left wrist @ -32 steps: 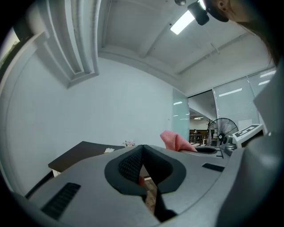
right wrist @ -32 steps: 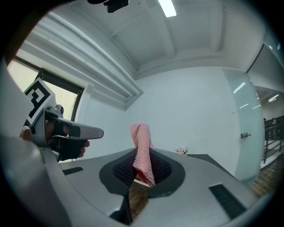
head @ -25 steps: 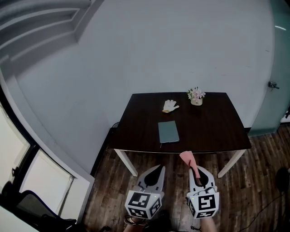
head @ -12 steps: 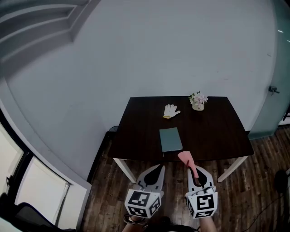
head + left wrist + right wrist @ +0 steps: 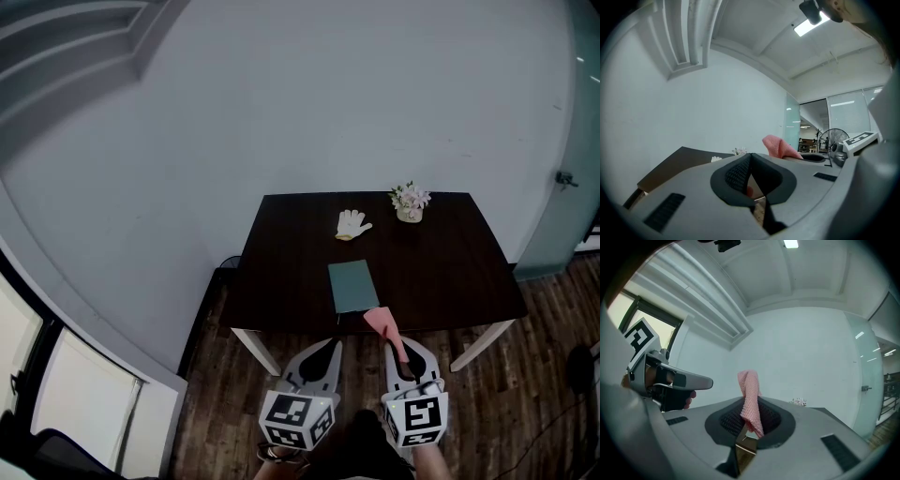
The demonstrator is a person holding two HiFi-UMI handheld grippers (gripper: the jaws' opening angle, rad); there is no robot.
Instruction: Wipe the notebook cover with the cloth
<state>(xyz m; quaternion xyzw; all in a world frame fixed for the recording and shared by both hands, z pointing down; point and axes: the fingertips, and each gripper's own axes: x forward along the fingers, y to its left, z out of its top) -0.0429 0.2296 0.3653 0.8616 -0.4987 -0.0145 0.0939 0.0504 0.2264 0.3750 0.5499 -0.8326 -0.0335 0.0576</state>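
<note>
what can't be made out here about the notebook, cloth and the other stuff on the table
notebook: head view, too small to show marks or dirt on its cover; neither gripper view shows it.
cloth: right gripper view, its lower end is hidden between the shut jaws.
flowers and white glove: head view, too small for detail.
table: head view, far legs hidden by the tabletop.

Left tool [image 5: 330, 347] held low, jaws together; right tool [image 5: 404, 346] alongside, jaws pinching pink cloth [image 5: 381, 322]
</note>
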